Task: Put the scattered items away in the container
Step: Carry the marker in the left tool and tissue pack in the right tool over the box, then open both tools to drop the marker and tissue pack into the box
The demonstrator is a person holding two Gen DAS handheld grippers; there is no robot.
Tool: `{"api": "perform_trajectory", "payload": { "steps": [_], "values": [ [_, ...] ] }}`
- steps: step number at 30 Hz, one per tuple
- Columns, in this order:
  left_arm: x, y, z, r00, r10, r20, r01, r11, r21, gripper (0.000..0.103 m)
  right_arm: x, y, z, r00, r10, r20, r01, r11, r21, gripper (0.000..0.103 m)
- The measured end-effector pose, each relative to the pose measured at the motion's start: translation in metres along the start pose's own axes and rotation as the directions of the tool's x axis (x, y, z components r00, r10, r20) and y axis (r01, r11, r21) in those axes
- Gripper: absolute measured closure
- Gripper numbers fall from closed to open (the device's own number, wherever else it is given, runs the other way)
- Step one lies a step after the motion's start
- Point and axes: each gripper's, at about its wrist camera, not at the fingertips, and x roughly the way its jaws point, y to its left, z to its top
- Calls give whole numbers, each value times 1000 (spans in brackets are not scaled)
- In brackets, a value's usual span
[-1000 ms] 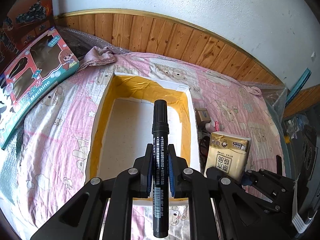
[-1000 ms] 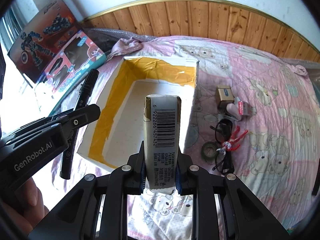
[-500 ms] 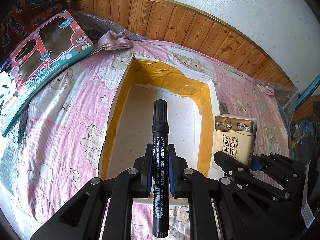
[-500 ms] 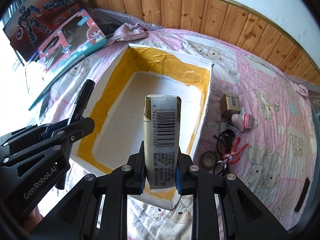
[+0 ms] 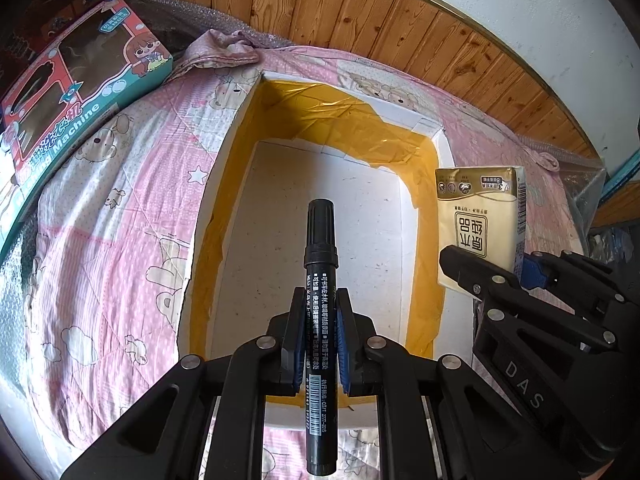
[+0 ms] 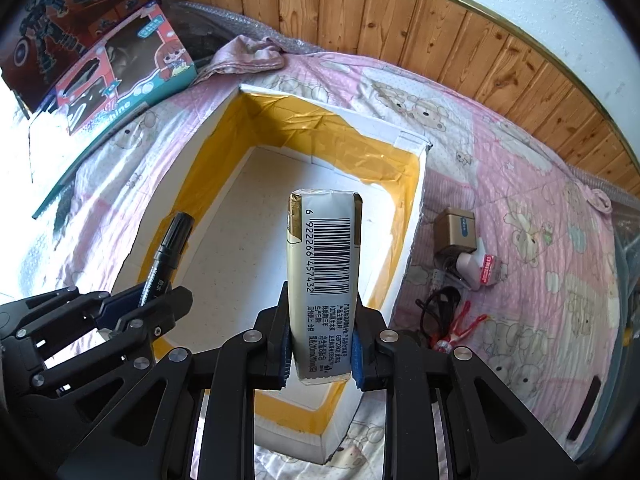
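Black marker pen, clenched in our left tool, points forward over the white foam box; our right tool grips the gold tissue pack upright.

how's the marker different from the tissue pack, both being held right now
The marker is thin, round and black with white print; the tissue pack is a broad, flat-sided gold and white block with a barcode. The left gripper holds the marker, the right gripper holds the tissue pack. Both are clamped between shut fingers, pointing forward above the open white box.
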Motion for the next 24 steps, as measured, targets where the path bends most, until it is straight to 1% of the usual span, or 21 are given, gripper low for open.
{"api": "perform_trajectory", "payload": {
  "steps": [13, 15, 21, 24],
  "values": [
    [34, 6, 25, 998, 7, -56, -7, 1000, -11, 89, 34, -8, 34, 999, 19, -38, -19, 1000, 2, 78],
    [39, 7, 30, 998, 6, -62, -7, 1000, -15, 89, 40, -10, 39, 999, 34, -42, -34, 999, 9, 78],
    [52, 13, 49, 997, -10, -75, 6, 999, -47, 89, 58, -22, 54, 990, 128, -63, -124, 990, 66, 78],
    [58, 13, 60, 997, -19, -81, 15, 998, -53, 89, 69, -28, 62, 987, 147, -71, -141, 986, 86, 78]
  ]
}}
